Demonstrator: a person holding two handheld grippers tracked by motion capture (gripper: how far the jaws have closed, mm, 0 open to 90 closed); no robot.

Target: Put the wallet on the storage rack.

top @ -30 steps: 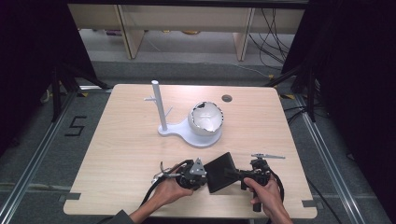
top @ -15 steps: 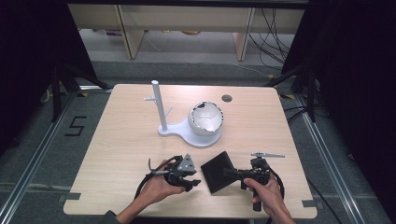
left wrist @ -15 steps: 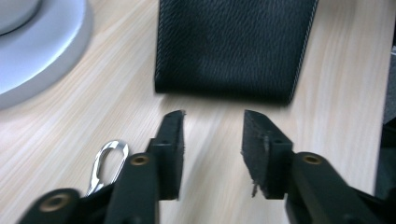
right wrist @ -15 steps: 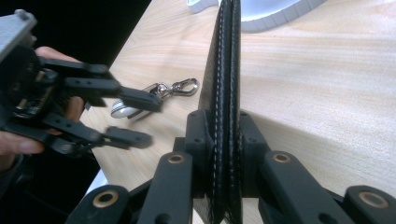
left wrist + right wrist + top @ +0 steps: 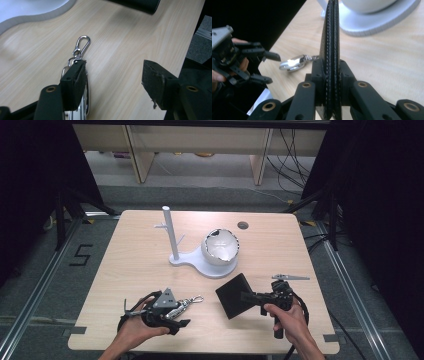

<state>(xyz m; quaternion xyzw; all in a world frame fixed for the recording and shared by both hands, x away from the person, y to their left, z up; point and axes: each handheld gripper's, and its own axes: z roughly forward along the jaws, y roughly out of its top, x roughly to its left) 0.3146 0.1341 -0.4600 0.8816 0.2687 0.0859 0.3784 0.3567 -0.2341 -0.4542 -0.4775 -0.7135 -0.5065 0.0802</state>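
Keyring (image 5: 80, 53) partly behind left gripper (image 5: 113, 75) jaw

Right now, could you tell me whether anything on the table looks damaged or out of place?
The white bowl on the stand has a jagged, uneven rim, as if broken.

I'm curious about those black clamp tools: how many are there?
2. The left gripper is open beside a metal clip near the table's front edge; the right gripper pinches a black wallet.
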